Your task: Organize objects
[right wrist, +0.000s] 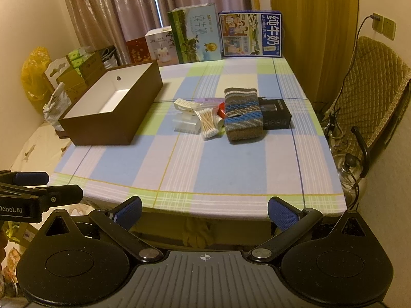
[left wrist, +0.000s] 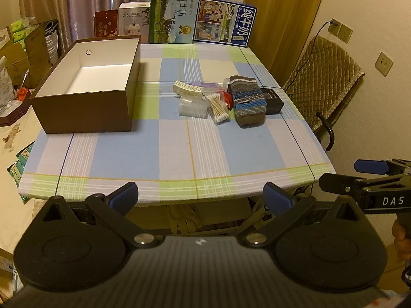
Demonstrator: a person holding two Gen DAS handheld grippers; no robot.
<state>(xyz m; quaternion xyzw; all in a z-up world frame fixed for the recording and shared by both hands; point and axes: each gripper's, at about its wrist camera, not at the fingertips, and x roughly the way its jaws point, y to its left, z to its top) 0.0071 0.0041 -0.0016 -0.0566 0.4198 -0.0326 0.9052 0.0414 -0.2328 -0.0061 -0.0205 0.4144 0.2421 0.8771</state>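
A brown box (left wrist: pixel 84 107) (right wrist: pixel 108 125) with a white inside stands open on the left of the checked table (left wrist: pixel 164 154) (right wrist: pixel 195 169); nothing shows inside it. Right of centre lies a small heap: a knitted striped pouch (left wrist: pixel 248 100) (right wrist: pixel 242 114), a black box (left wrist: pixel 272 100) (right wrist: pixel 277 115), a pack of cotton swabs (left wrist: pixel 218 107) (right wrist: pixel 206 123), a clear plastic case (left wrist: pixel 192 106) (right wrist: pixel 186 124) and a white clip-like item (left wrist: pixel 188 88) (right wrist: pixel 186 105). My left gripper (left wrist: pixel 201 199) and right gripper (right wrist: pixel 204 211) hang open before the table's near edge, nothing between their fingers.
Milk cartons (left wrist: pixel 174 15) (right wrist: pixel 249 34) and small boxes line the table's far edge before the curtains. A quilted chair (left wrist: pixel 323 82) (right wrist: pixel 370 89) stands at the right with a glass kettle (right wrist: pixel 350 174) below. Cardboard boxes and bags (left wrist: pixel 23 51) (right wrist: pixel 69 71) crowd the left.
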